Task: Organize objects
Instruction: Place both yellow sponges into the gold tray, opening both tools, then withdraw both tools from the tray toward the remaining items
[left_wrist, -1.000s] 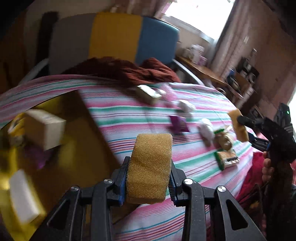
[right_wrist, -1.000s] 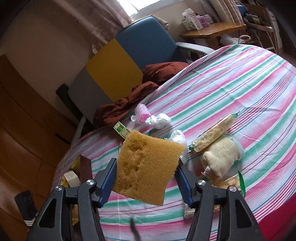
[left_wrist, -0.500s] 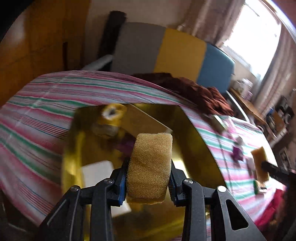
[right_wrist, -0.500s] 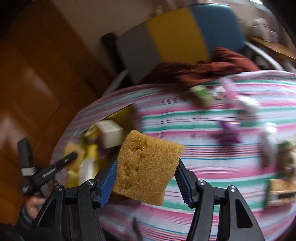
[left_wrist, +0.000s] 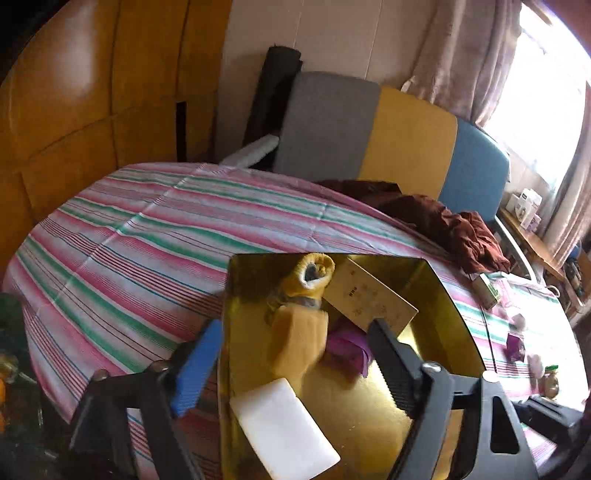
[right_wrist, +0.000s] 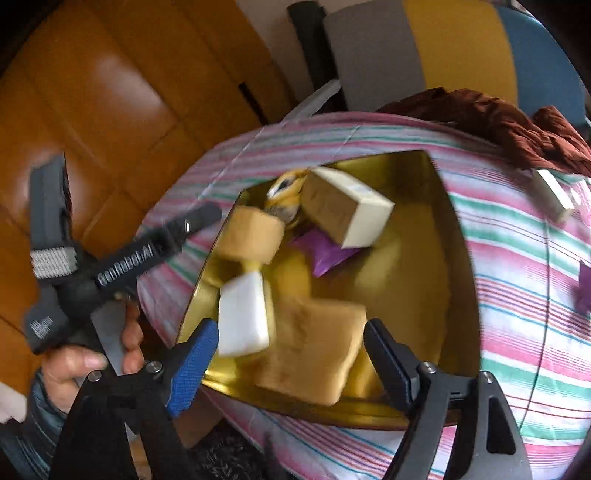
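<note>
Both tools have just been opening their jaws and now stand released. The right tool (right_wrist: 290, 360) hangs over the near rim of the gold tray (right_wrist: 413, 166), its sponge (right_wrist: 314, 350) lying blurred between the jaws, untouched. The left tool (left_wrist: 295, 363) likewise frames its narrower sponge (left_wrist: 295, 343), long axis running near to far. Beyond lie a white block (left_wrist: 284, 428), a carton (left_wrist: 369, 299) and striped worktop (left_wrist: 147, 236), bare to its far edge.
</note>
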